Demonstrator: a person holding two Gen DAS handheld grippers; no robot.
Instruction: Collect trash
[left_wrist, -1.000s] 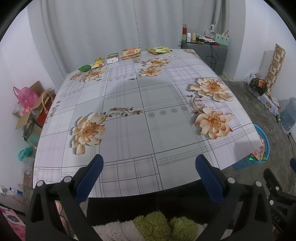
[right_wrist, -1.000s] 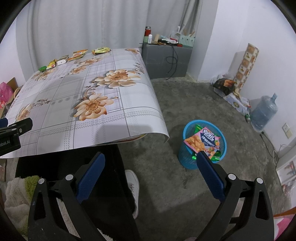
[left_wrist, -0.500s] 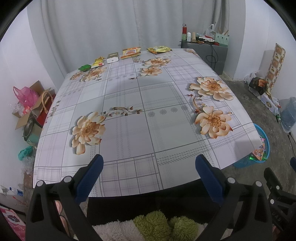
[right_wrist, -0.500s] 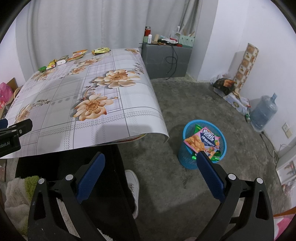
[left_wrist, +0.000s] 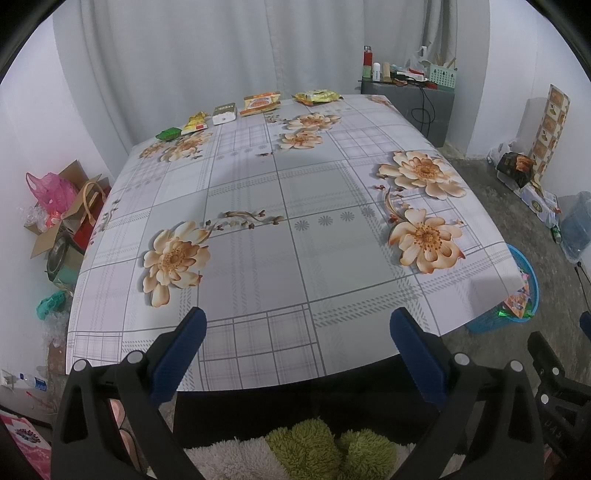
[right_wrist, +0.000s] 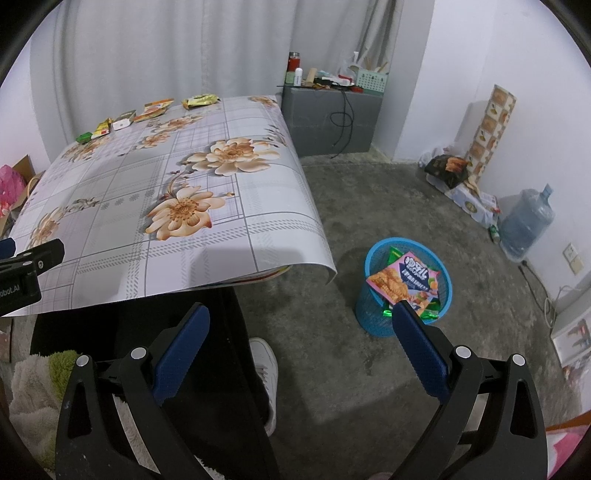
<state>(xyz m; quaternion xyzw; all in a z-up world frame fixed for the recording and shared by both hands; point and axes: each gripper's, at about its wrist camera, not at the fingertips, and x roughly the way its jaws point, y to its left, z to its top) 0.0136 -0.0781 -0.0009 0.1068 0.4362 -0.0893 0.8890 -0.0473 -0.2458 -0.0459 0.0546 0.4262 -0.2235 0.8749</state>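
Note:
Several pieces of trash lie in a row at the far edge of the flowered table (left_wrist: 295, 258): a green packet (left_wrist: 168, 133), a yellow wrapper (left_wrist: 195, 123), a white box (left_wrist: 224, 113), an orange packet (left_wrist: 260, 103) and a yellow-green bag (left_wrist: 317, 96). They also show in the right wrist view, with the green packet (right_wrist: 84, 137) at the left end. A blue mesh bin (right_wrist: 408, 286) holding snack wrappers stands on the floor right of the table. My left gripper (left_wrist: 298, 325) is open and empty at the table's near edge. My right gripper (right_wrist: 301, 317) is open and empty over the floor.
A grey cabinet (right_wrist: 332, 118) with bottles and a basket stands at the back right. A water jug (right_wrist: 526, 225) and bags lie by the right wall. Boxes and a pink bag (left_wrist: 48, 192) sit left of the table. The person's shoe (right_wrist: 264, 363) is below.

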